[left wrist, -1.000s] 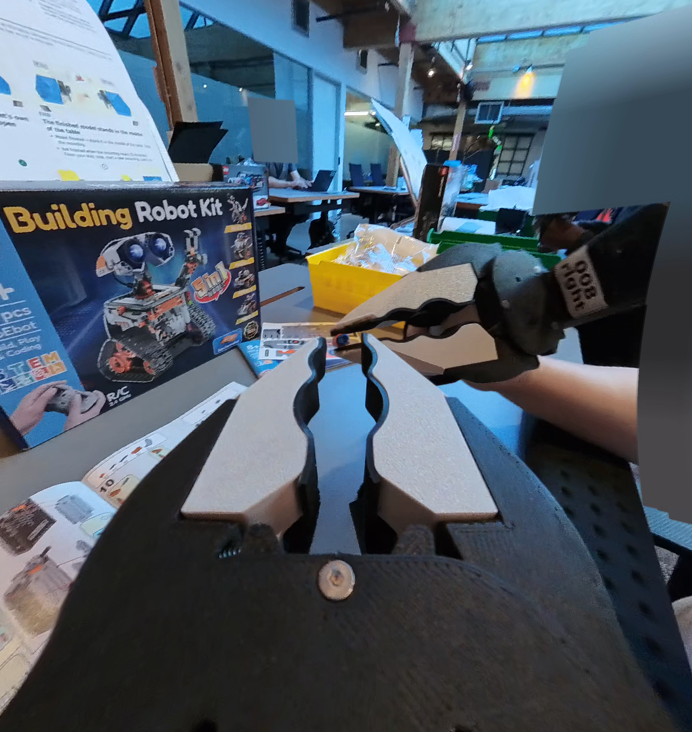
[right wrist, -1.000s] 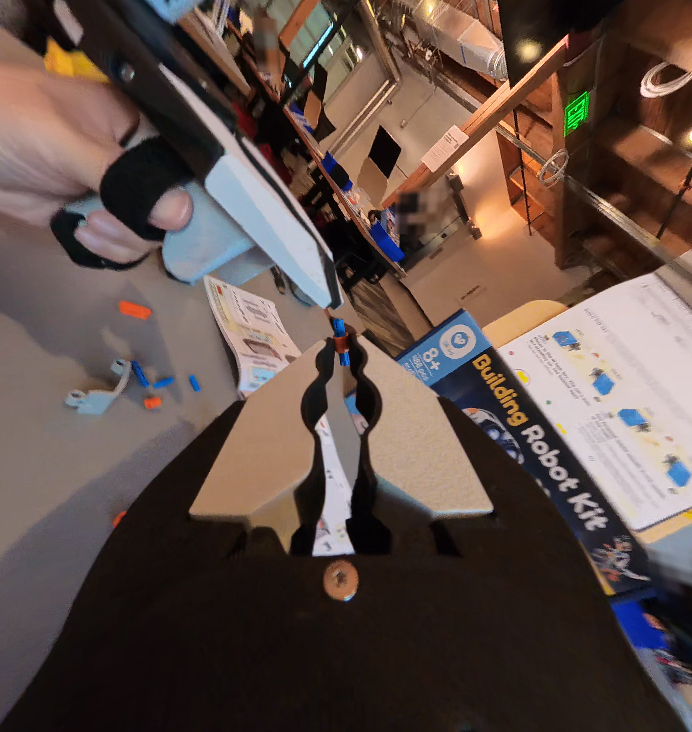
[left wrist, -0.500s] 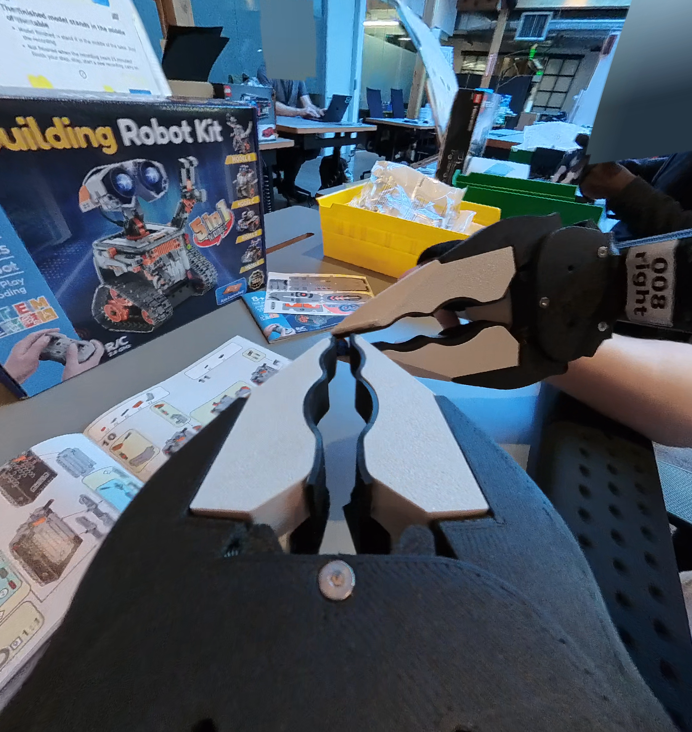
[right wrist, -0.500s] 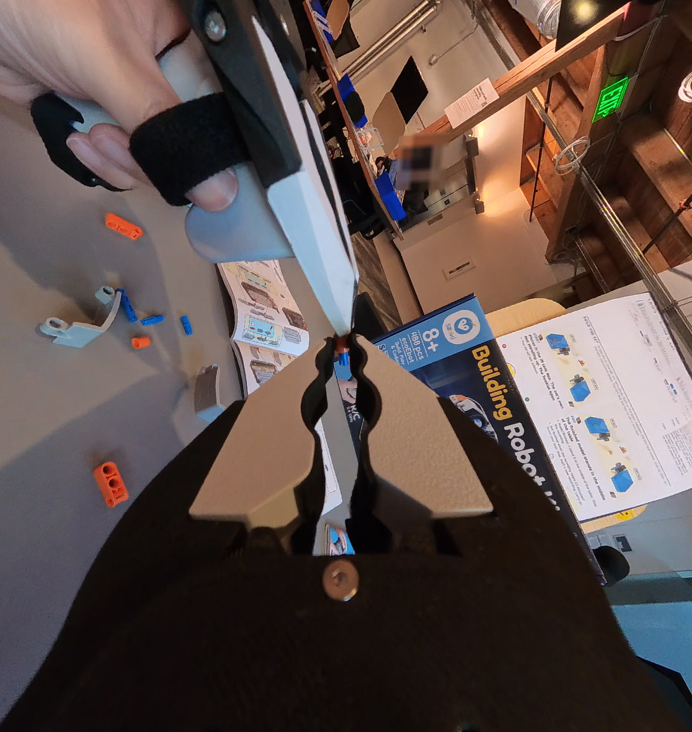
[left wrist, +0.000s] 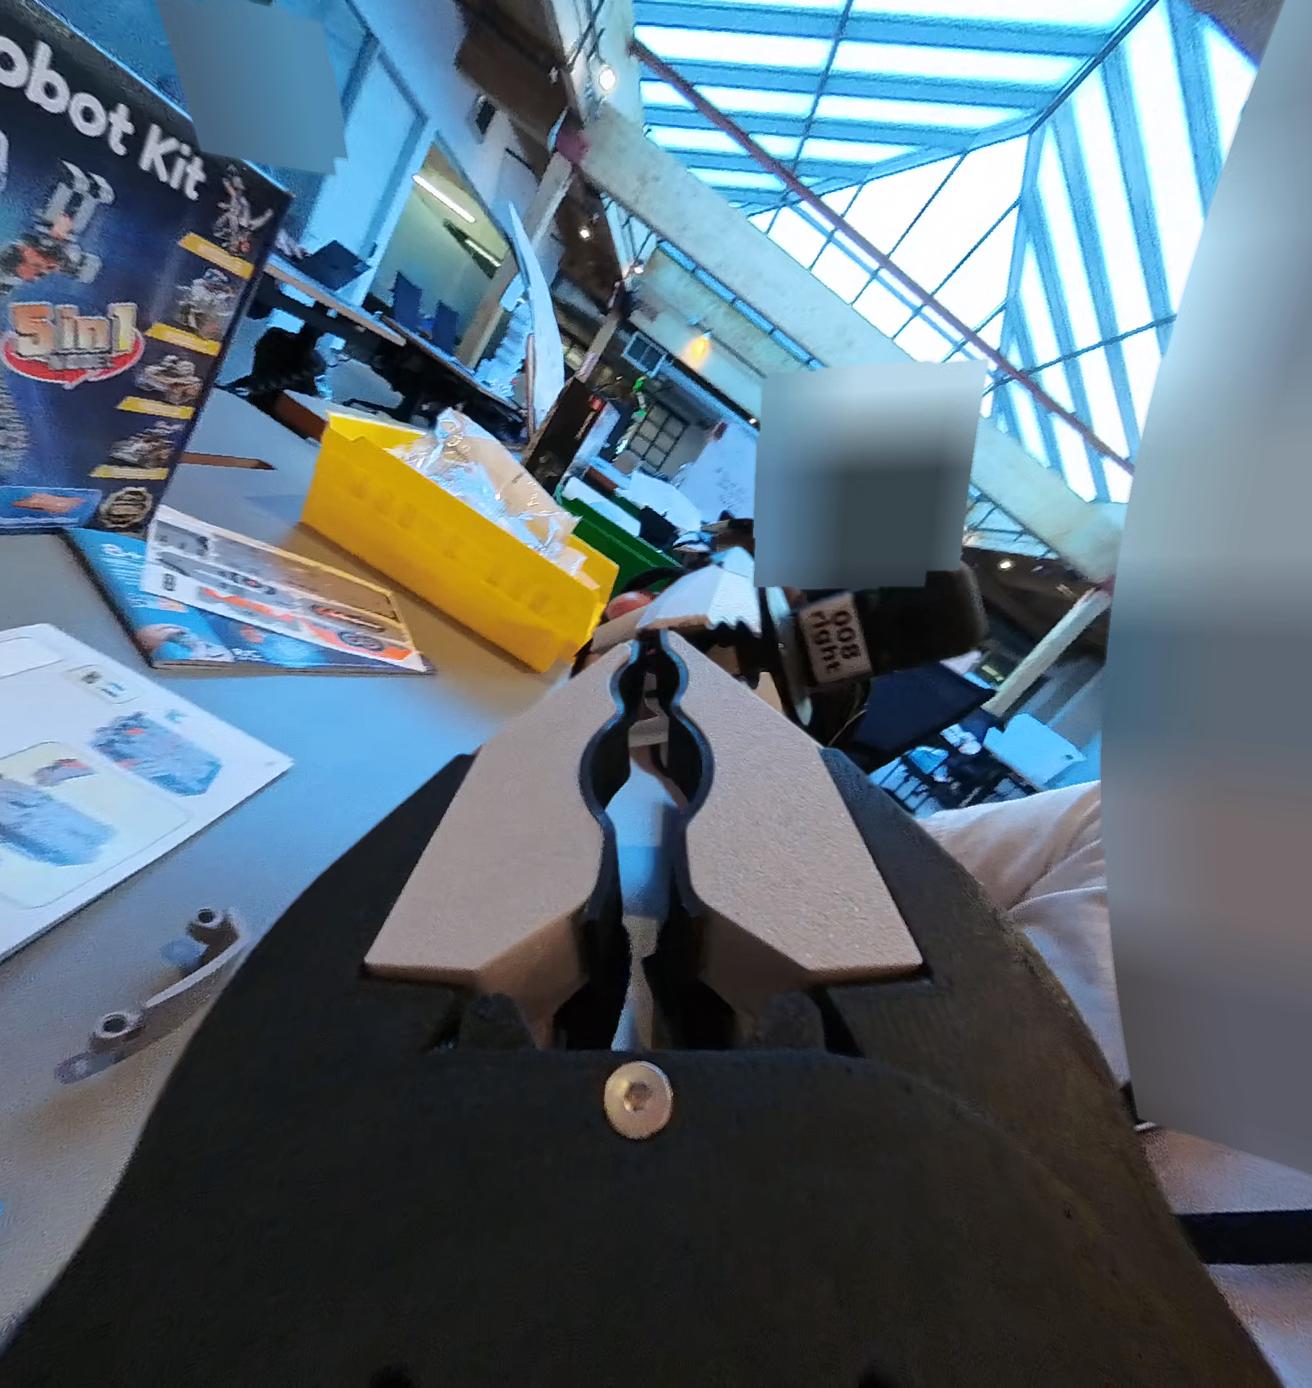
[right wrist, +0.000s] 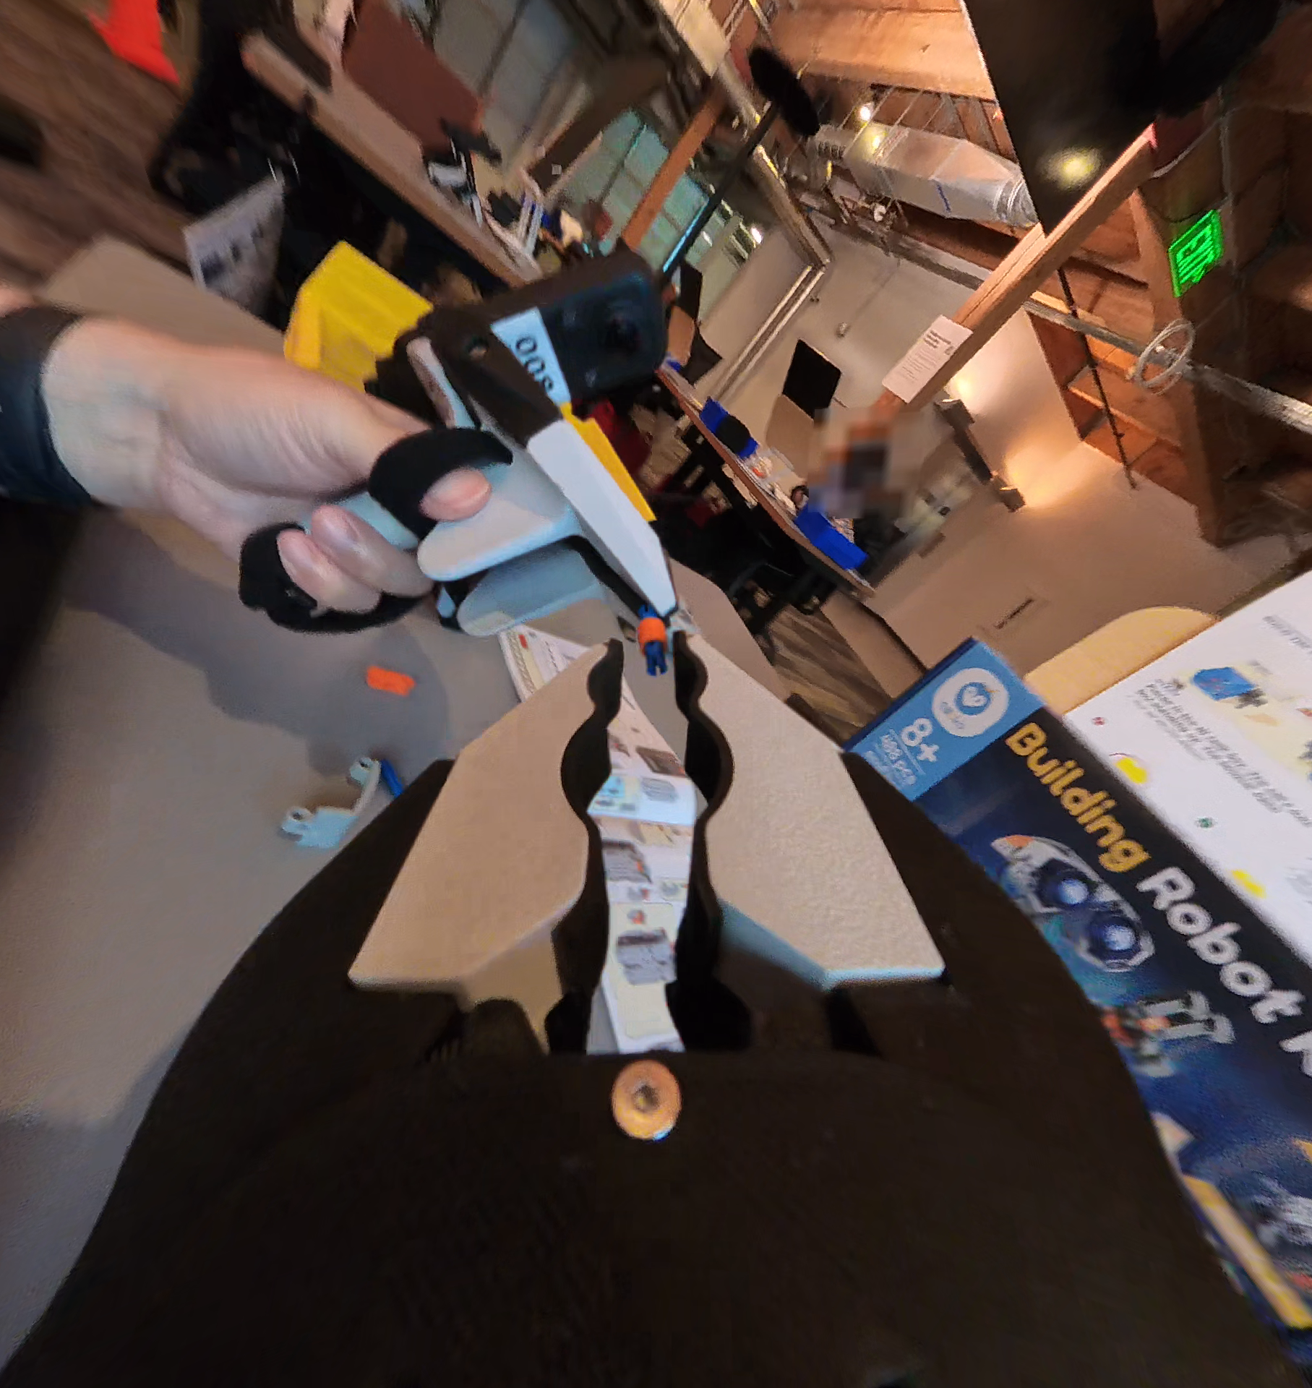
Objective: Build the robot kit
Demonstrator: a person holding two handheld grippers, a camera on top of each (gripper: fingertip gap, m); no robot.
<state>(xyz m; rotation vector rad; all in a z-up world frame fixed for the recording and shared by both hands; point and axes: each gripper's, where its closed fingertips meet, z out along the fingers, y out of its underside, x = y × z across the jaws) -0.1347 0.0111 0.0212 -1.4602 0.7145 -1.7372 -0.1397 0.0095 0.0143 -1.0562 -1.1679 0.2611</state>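
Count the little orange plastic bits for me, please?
2. The loose orange piece lies on the table; the held orange piece is pinched in the left tongs' tip. More may hide behind the right tongs.

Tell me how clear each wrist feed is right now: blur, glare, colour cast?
Left wrist view: cool blue cast, the skylight glares white, the open booklet is smeared, the left gripper tips are sharp. Right wrist view: warm and dimmer, motion blur on the hand and the kit box; the orange-and-blue piece at the open right gripper tips is readable.
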